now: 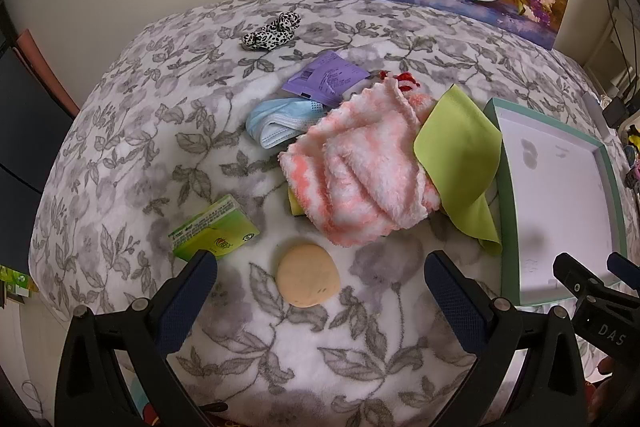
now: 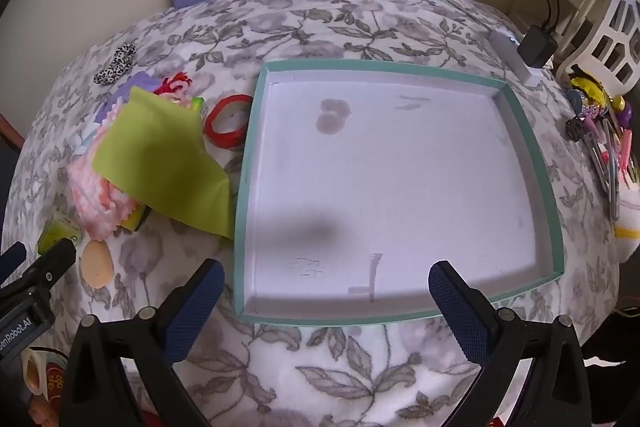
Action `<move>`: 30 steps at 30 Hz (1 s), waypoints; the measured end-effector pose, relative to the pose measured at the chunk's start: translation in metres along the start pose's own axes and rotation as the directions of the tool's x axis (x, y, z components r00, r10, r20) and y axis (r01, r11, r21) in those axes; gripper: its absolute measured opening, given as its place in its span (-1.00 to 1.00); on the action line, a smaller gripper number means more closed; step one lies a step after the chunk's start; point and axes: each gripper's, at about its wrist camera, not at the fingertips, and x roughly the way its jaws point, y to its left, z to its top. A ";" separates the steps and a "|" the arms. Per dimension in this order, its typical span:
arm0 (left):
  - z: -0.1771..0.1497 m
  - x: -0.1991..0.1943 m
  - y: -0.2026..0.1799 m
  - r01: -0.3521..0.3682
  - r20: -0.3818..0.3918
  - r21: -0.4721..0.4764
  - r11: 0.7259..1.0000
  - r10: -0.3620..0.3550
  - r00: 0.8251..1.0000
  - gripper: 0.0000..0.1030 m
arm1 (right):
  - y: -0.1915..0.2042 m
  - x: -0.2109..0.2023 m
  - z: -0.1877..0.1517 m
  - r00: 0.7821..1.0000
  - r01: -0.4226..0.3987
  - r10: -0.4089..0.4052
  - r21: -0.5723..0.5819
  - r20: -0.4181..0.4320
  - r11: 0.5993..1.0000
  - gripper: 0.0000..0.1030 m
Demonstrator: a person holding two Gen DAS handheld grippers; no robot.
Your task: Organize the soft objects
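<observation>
Soft objects: a loose heap on the floral blanket [image 1: 120,131], just left of the tray [image 2: 556,211]; nothing lies in the tray yet.
Left gripper [image 1: 320,291]: jaws spread wide, holding nothing, poised over the sponge puff.
Right gripper [image 2: 326,291]: jaws equally wide and empty, hovering over the near edge of the tray.
Sponge puff [image 1: 308,275]: one, peach, round, lying flat between the left fingers; likely feather-light and squashy, so pinching it across its edges should do.
Tissue pack [image 1: 212,229]: one green pack just beside the left finger; light, slick wrapper, gives a little; best taken across the short sides.
Fluffy towel [image 1: 356,171]: one, pink and white, crumpled; limp and will sag, so a raised fold near the middle looks the safest hold.
Green cloth [image 1: 460,151]: one thin sheet draped over the towel, touching the tray's rim; floppy, may drag its neighbours.
Face mask [image 1: 276,123]: blue, folded, count unclear; very light, grab the bunched edge.
Purple sachet [image 1: 324,77]: one, flat and slippery, hard to lift off the pile.
Leopard scrunchie [image 1: 272,31]: one, well apart at the far side; springy.
Red band [image 2: 228,123]: one ring beside the tray.
Yellow item under towel: mostly hidden.
</observation>
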 end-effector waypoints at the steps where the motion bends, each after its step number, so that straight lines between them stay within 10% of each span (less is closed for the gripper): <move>1: 0.000 0.000 0.000 0.000 0.000 0.001 1.000 0.000 1.000 1.00 | 0.000 0.000 0.000 1.000 0.000 0.000 0.001 0.001 1.000 1.00; 30: -0.001 0.002 -0.002 -0.001 -0.009 0.009 1.000 0.001 1.000 1.00 | 0.003 0.005 -0.004 1.000 0.001 -0.001 -0.016 -0.008 1.000 1.00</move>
